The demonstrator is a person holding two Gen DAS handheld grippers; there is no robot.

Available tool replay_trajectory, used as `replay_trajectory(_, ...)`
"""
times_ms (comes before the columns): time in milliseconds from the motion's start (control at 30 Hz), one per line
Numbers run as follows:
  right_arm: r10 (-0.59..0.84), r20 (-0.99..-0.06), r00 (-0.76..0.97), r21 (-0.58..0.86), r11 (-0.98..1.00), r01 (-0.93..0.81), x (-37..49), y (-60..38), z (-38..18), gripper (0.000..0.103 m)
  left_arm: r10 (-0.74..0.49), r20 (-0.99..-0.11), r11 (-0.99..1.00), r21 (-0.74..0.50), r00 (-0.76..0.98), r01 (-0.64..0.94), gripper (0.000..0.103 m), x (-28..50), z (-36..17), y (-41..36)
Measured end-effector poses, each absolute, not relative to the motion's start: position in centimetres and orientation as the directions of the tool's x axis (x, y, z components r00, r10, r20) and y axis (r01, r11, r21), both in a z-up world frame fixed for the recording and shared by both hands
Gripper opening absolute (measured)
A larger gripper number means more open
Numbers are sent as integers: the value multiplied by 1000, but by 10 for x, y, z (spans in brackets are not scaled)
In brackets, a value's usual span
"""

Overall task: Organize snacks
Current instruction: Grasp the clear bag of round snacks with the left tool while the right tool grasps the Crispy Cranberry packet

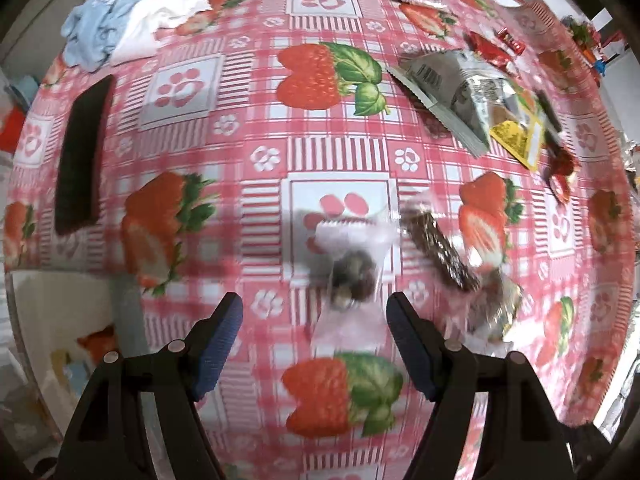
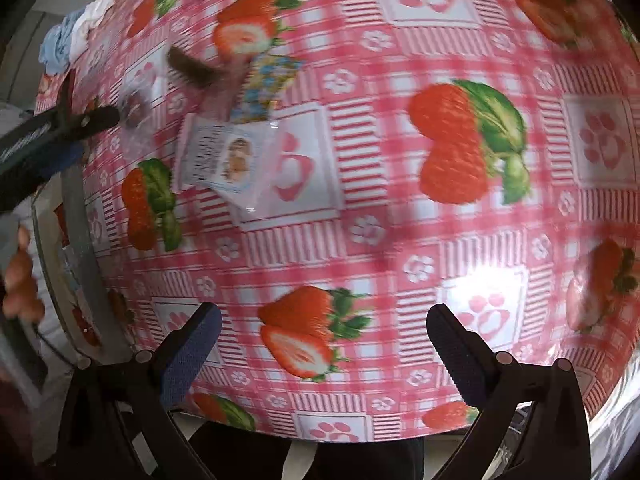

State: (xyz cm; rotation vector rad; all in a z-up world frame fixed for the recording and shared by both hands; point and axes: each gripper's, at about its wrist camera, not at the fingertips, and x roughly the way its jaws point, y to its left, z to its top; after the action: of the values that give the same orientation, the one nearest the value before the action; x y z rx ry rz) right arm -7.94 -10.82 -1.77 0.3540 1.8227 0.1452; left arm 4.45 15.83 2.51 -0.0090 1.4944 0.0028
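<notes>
In the left wrist view my left gripper [image 1: 316, 314] points down at the strawberry-print tablecloth [image 1: 248, 128], open, its blue pads apart. A clear-wrapped brown round snack [image 1: 352, 276] lies just ahead of the fingertips, untouched. To its right lies a brown bar in a clear wrapper [image 1: 438, 252]. Farther off lie a grey packet [image 1: 452, 92] and a yellow packet [image 1: 518, 136]. My right gripper [image 2: 322, 316] stands open over bare cloth, holding nothing. Its view shows a white packet with a picture [image 2: 224, 160], a blue-yellow packet [image 2: 268, 84], the brown bar [image 2: 192, 66] and the left gripper [image 2: 80, 120] at the left.
A dark flat rectangle [image 1: 82, 156] and a blue-and-white cloth heap [image 1: 128, 20] lie at the table's left. Red wrapped sweets [image 1: 492, 50] lie at the far right. The table's edge [image 1: 132, 300] runs at lower left. A person's hand [image 2: 20, 276] shows at the left.
</notes>
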Motion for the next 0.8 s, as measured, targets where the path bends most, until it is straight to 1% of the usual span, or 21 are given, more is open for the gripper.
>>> replay_trajectory(200, 317, -917, -242, 277, 943, 185, -88, -149, -18, 103, 19, -999, 1000, 18, 39, -4, 77, 58, 5, 150)
replay_trajectory(233, 311, -919, -244, 273, 945, 178, -81, -146, -4, 103, 22, -999, 1000, 22, 34, -2, 77, 59, 3, 149)
replay_trajectory(267, 304, -921, -244, 269, 948, 169, -81, -149, -4, 103, 23, -999, 1000, 23, 28, 3, 77, 59, 1, 147)
replay_trajectory(300, 298, -923, -244, 265, 951, 158, -80, -148, -4, 103, 23, -999, 1000, 23, 24, 8, 70, 60, -1, 146)
replay_trajectory(333, 291, -925, -244, 262, 954, 145, -82, -143, -5, 103, 26, -1000, 1000, 27, 14, 15, 60, 60, -3, 144)
replay_trajectory(367, 286, -927, -243, 260, 956, 133, -80, -142, -4, 103, 34, -999, 999, 34, 17, 20, 58, 60, -4, 143)
replay_trajectory(400, 282, -928, -241, 259, 958, 125, -78, -137, -5, 103, 33, -999, 999, 33, 22, 26, 51, 59, -3, 143)
replay_trajectory(433, 278, -930, -240, 258, 959, 115, -75, -134, -4, 103, 35, -999, 999, 36, 25, 33, 42, 60, -4, 135)
replay_trajectory(500, 276, -933, -232, 256, 960, 110, -66, -133, -3, 103, 36, -999, 998, 37, 25, 59, 32, 57, -3, 131)
replay_trajectory(600, 269, -939, -216, 248, 961, 118, -45, -126, -1, 103, 38, -999, 997, 39, 15, 73, 32, 43, -3, 133)
replay_trajectory(800, 235, -959, -161, 215, 968, 133, 5, -117, -3, 103, 37, -999, 996, 36, -16, 82, 32, -22, -4, 144)
